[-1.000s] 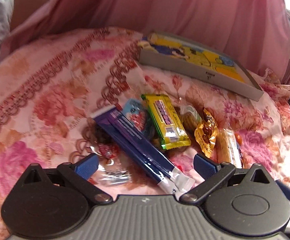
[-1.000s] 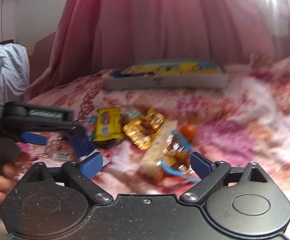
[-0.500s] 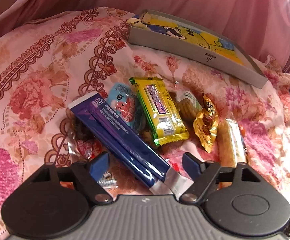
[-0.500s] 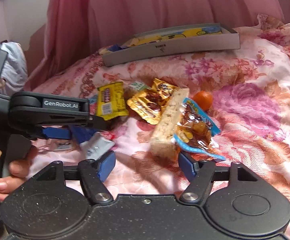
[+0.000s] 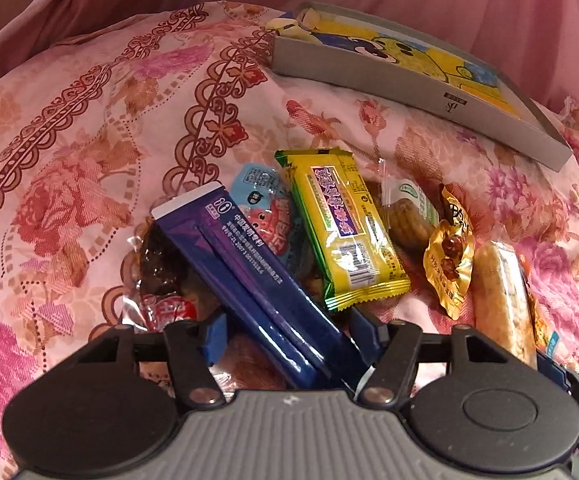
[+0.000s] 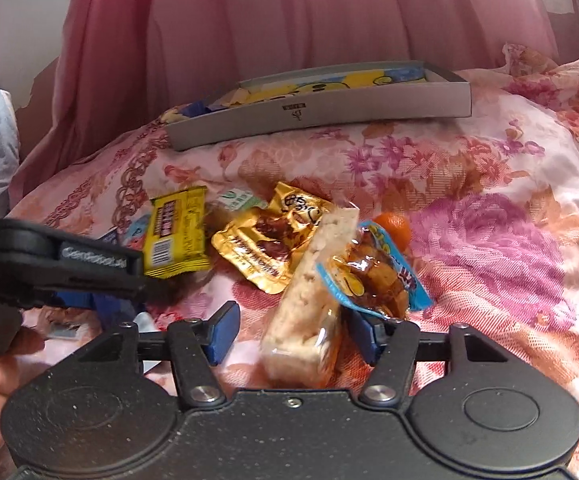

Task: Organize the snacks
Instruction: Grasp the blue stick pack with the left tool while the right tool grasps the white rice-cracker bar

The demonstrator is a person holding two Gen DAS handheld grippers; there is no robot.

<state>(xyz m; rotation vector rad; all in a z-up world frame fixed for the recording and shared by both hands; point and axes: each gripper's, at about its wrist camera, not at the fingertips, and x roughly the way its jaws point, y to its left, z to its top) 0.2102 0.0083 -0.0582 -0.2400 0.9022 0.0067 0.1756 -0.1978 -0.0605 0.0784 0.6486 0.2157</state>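
Pink floral bedding (image 5: 89, 128) lay under everything, soft and uneven. Between my left gripper's (image 5: 285, 334) spread jaws ran the long dark-blue foil sachet (image 5: 249, 284), not yet pinched; I judged it light, slick and bendy, best taken near its lower end. My right gripper (image 6: 293, 330) also stood spread around the pale rice-crisp bar in clear wrap (image 6: 309, 304), probably brittle, so gripped mid-length. Beyond lay the yellow wrapped bar (image 5: 341, 232) and, farther, the shallow grey cardboard box (image 6: 321, 114).
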